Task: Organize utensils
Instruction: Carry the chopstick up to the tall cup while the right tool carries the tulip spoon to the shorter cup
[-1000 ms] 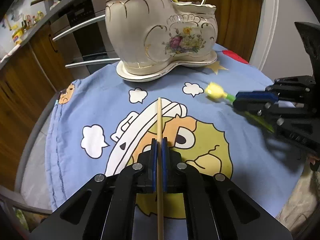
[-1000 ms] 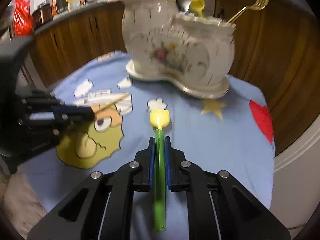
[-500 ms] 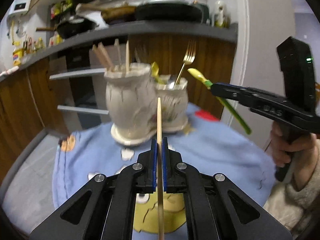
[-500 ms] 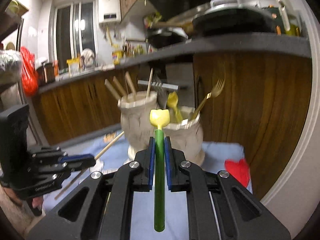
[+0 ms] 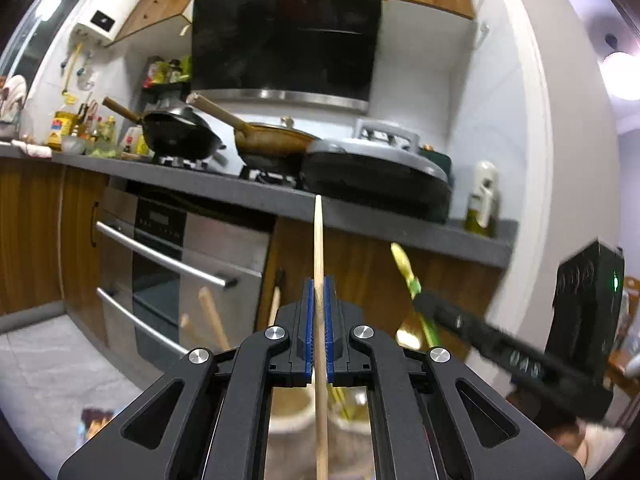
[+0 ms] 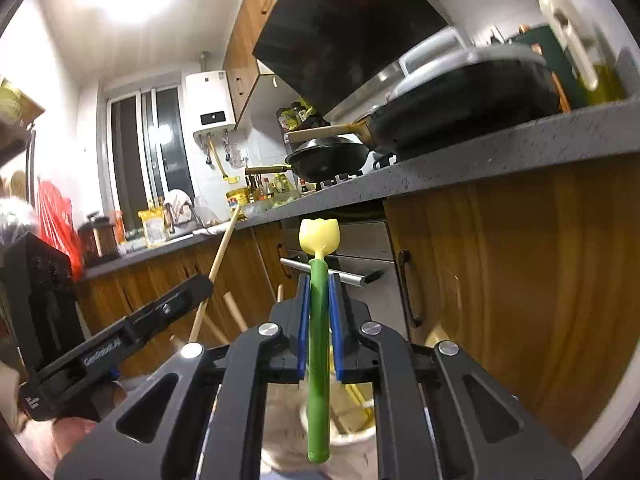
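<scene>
Now left hand-held gripper (image 5: 318,300) clamped on thin wooden chopstick (image 5: 319,248); right hand-held gripper (image 6: 319,300) clamped on green-handled yellow tulip-tipped utensil (image 6: 319,280).

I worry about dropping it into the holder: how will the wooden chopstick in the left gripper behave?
The wooden chopstick probably stays stiff: it juts straight past the left gripper without sagging. It looks thin, so likely light. Its smooth, narrow shaft is pinched only along a short stretch, so it may pivot or slip if its end bumps the ceramic holder.
</scene>
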Motion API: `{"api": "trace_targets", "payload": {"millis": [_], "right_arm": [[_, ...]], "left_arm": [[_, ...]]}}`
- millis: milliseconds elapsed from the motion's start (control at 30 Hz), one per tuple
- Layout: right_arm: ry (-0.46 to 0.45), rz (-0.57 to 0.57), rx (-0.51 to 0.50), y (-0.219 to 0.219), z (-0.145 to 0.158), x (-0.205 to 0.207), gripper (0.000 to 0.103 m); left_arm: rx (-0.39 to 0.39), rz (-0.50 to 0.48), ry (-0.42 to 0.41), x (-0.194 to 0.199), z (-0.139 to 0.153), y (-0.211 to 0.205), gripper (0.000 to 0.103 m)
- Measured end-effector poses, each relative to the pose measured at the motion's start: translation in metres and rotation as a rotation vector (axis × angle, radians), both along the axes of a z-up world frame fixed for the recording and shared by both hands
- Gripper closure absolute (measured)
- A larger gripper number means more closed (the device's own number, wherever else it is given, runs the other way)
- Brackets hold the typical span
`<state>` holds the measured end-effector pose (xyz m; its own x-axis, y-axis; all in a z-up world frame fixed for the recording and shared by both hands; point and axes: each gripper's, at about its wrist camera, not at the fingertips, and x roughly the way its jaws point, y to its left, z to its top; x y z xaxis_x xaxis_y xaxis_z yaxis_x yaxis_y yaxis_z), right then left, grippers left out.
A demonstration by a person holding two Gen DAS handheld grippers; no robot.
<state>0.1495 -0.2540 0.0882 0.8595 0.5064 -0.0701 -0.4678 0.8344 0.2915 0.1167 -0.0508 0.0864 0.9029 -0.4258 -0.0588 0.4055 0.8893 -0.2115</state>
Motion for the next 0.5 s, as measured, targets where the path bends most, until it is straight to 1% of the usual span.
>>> {"api": "trace_targets", "payload": {"millis": [100, 200, 300, 367, 433, 500], "right_arm": [[0.020, 0.013, 0.024, 0.002, -0.005, 0.018, 0.094], [0.015, 0.021, 0.011, 0.009, -0.012, 0.030, 0.094], [0.003, 0.015, -0.024, 0.019, -0.020, 0.033, 0.094], [0.010, 0.013, -0.052, 0.026, -0.027, 0.035, 0.094], [0.019, 0.014, -0.067, 0.028, -0.034, 0.038, 0.094], [0.027, 0.014, -0.074, 0.030, -0.037, 0.040, 0.094]], "left_arm": [[0.003, 0.034, -0.030, 0.017, 0.007, -0.004, 0.098], [0.018, 0.071, -0.064, 0.029, 0.011, -0.011, 0.098], [0.077, 0.123, -0.095, 0.036, 0.009, -0.022, 0.098], [0.118, 0.140, -0.104, 0.039, 0.004, -0.028, 0.098], [0.145, 0.164, -0.131, 0.040, 0.000, -0.030, 0.098], [0.150, 0.178, -0.142, 0.041, 0.000, -0.031, 0.098]]}}
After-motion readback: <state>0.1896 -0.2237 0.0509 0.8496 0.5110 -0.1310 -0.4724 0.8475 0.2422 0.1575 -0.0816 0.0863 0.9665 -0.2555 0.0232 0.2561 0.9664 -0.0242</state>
